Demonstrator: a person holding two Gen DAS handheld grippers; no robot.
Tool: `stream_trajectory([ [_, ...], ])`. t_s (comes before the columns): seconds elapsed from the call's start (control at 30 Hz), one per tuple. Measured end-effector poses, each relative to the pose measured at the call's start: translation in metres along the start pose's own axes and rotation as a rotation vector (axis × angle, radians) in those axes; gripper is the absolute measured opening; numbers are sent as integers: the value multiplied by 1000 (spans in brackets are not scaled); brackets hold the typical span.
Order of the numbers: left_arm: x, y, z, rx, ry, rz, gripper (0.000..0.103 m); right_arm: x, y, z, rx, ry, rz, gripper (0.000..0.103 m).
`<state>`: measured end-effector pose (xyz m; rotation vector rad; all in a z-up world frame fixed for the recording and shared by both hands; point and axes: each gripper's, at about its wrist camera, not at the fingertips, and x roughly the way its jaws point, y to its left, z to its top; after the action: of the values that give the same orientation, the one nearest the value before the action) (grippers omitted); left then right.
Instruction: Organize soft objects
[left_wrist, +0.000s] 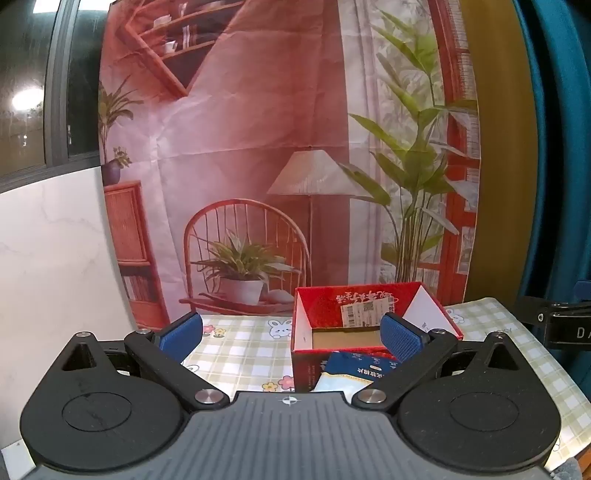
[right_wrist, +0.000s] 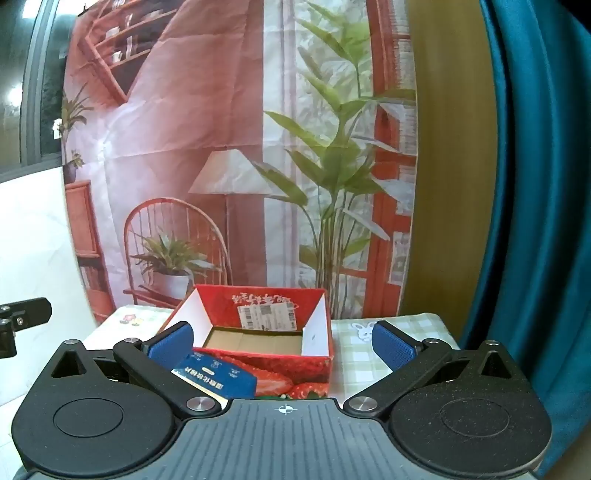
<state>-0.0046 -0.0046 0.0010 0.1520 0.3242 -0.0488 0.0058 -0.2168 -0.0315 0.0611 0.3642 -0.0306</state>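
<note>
blue pack (right_wrist: 216, 380) lies at lower left of right view, against the box (right_wrist: 314, 341) front, long axis diagonal. right claw (right_wrist: 282, 345) and left claw (left_wrist: 291, 338) both spread, empty; pack sits nearer the right claw's left finger.

- Left gripper (left_wrist: 291, 334): two black link arms, each ending in a blue ribbed pad (left_wrist: 183, 338).
- Silver round pivot screws (left_wrist: 207, 396) at the arm bases.
- Grey ribbed body (left_wrist: 288, 439) with a white crosshair mark, flanked by black rounded housings with circular insets.
- Right gripper (right_wrist: 282, 341): identical build and colours.
</note>
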Motion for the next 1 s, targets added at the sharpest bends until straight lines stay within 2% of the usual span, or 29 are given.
stream_trajectory([
  [0.03,5,8,2,-54,44,-16,103,0,0,0,2,-6,2,103],
  [0.2,8,11,-1,-49,53,-16,103,1,0,0,4,8,4,103],
  [1.0,8,7,3,-40,49,-5,103,0,-1,-1,-2,7,-1,103],
])
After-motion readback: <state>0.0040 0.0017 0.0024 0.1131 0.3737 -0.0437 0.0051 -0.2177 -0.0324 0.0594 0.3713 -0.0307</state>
